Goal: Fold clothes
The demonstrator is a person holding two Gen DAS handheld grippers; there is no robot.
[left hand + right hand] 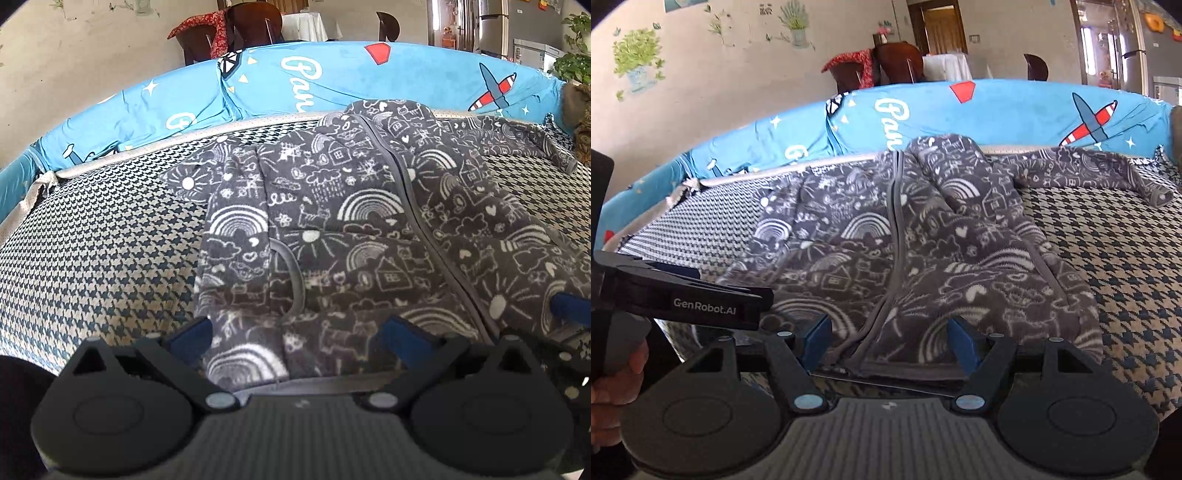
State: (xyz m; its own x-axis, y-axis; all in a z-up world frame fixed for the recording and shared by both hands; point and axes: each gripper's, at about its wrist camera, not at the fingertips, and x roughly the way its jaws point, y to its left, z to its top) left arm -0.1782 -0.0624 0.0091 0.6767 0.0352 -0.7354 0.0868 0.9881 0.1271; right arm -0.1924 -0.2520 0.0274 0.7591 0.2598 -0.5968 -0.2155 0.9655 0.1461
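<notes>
Where it lies flat on the houndstooth cover (92, 240), grey doodle-print fleece jacket (332, 221), zipped, both tongs (299, 332) (886, 339) agape, empty.

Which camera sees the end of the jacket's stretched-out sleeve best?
The right wrist view. There the sleeve cuff lies in plain sight on the checked cover, its grey-edged opening facing the camera. In the left wrist view the same cuff sits squeezed at the far right edge, seen from the side, so its opening does not show.
</notes>
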